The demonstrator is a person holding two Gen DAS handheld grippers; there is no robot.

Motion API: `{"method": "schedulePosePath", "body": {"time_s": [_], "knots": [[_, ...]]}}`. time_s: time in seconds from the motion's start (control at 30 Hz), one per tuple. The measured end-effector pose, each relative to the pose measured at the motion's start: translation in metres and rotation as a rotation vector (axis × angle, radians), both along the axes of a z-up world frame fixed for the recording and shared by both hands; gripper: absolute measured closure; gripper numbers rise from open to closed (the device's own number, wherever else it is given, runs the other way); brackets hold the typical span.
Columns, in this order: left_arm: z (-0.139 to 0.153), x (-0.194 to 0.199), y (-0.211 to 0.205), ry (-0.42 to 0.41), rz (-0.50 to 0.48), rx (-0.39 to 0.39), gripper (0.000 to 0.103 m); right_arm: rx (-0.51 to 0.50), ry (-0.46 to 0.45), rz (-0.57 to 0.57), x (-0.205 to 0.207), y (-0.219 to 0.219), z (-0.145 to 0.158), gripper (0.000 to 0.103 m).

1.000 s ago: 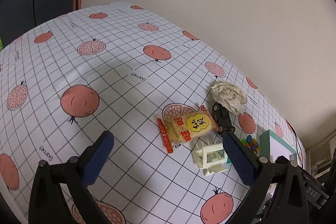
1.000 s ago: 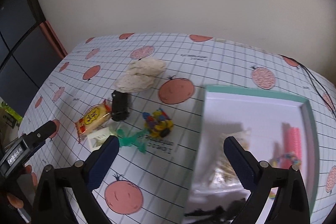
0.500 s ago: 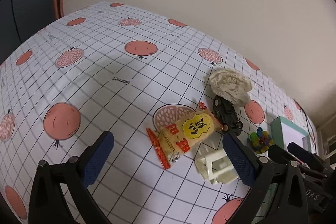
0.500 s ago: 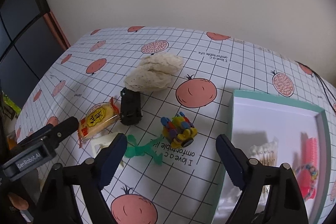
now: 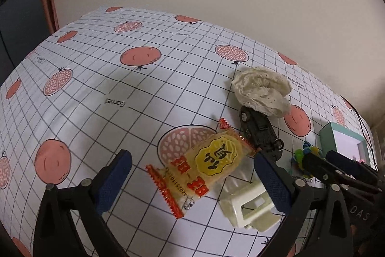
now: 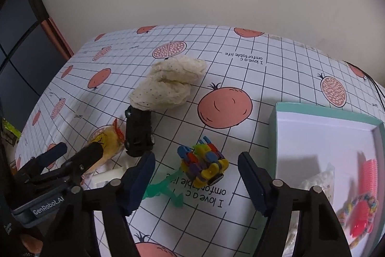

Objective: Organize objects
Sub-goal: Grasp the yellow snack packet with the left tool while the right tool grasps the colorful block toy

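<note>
A yellow snack packet (image 5: pixel 208 161) with red crimped ends lies between the open fingers of my left gripper (image 5: pixel 191 182). Beside it sit a cream plastic piece (image 5: pixel 247 202), a black toy car (image 5: pixel 259 130) and a crumpled cream cloth (image 5: pixel 262 90). My right gripper (image 6: pixel 197 184) is open around a multicoloured block toy (image 6: pixel 203 164), just short of it. A green plastic piece (image 6: pixel 166 190) lies by its left finger. The teal-rimmed white box (image 6: pixel 324 112) on the right holds a pink comb (image 6: pixel 365 182), a beaded band and a clear bag.
The table wears a white grid cloth (image 5: pixel 115 78) printed with pomegranates, and a beige wall runs along its far edge. A dark panel with an orange frame (image 5: pixel 48 1) stands at the left. The left gripper's body (image 6: pixel 48 175) shows at the right wrist view's lower left.
Both grippers have moved forward and lower toward the objects. The snack packet now sits between the left fingers, and the block toy between the right fingers. Both stayed open.
</note>
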State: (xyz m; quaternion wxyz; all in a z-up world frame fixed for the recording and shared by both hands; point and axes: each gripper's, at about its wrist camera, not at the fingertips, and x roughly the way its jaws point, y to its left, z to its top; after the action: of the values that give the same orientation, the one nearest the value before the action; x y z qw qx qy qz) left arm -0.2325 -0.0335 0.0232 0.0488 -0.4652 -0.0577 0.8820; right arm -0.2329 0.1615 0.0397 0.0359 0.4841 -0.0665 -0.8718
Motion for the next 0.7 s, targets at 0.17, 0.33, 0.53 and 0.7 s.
{"method": "schedulePosePath", "body": {"time_s": [0.17,0.33,0.53,0.7], "knots": [[-0.002,-0.002,0.004,-0.001,-0.011,0.004,0.007,-0.004,-0.004,-0.011,-0.003,0.003,-0.004,0.041],[-0.006,-0.003,0.006,-0.025,-0.022,0.011,0.022,-0.002,-0.014,-0.015,-0.004,0.003,-0.01,0.051],[-0.015,-0.003,0.002,-0.066,-0.01,0.023,0.044,-0.002,-0.016,-0.015,-0.004,0.004,-0.011,0.053],[-0.016,-0.001,0.002,-0.077,-0.004,0.008,0.059,-0.006,-0.023,-0.019,-0.003,0.005,-0.011,0.057]]}}
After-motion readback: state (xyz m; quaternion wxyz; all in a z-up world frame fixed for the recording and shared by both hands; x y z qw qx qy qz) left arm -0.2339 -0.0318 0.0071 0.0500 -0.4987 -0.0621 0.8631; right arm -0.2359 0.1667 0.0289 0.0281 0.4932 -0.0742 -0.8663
